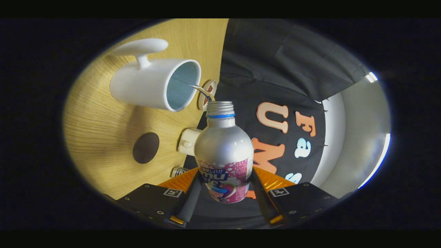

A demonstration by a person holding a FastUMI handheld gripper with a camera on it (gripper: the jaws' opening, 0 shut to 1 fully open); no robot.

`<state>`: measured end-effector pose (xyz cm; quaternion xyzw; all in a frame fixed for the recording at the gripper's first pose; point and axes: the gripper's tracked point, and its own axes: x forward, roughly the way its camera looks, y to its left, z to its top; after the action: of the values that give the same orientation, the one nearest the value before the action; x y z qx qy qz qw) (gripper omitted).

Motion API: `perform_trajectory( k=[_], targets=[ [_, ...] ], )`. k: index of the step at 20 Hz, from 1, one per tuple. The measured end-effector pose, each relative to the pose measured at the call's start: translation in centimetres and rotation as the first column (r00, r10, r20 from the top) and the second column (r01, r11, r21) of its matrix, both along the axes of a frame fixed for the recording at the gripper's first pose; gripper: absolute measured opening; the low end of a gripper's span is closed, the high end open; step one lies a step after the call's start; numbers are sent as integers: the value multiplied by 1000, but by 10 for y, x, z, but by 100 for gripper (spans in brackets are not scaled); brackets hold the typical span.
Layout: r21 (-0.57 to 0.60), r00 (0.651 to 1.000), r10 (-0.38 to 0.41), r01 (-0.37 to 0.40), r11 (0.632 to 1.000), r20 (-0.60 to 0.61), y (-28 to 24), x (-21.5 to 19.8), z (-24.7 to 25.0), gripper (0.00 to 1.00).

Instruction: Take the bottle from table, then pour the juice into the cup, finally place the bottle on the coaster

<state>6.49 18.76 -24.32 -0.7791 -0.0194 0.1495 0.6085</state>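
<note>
Surface: a light wood-grain table [100, 137], seen tilted because the tongs are rolled sideways. Beyond its far edge hangs the booth's black cloth wall [275, 58]; past the cloth, a pale room wall and a bright strip light [377, 165].

Tongs: gripper [223, 186], both fingers [190, 198] pressed against the sides of the bottle, clamped on it.

Item 1: silver bottle [224, 148] with pink label and blue neck ring, held between the fingers, cap off, mouth pointing ahead of them toward the cup.

Item 2: white cup [148, 86] with handle, standing on the table ahead of the fingers, its opening facing the bottle mouth. A thin stream of juice [203, 91] runs from the bottle mouth across the cup's rim.

Item 3: dark round coaster [146, 147] flat on the table, beside the bottle's body and nearer the fingers than the cup.

Item 4: small white fitting [188, 141] at the table's edge, just behind the bottle.

Item 5: round pale object [207, 93] beyond the cup's rim, partly hidden; identity unclear.
</note>
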Motion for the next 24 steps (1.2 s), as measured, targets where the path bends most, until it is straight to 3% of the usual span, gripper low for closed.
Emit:
perform_trajectory(
  k=[24],
  targets=[
    [-93, 993, 71, -62, 994, 94, 6, 5, 27, 76]
  ],
)
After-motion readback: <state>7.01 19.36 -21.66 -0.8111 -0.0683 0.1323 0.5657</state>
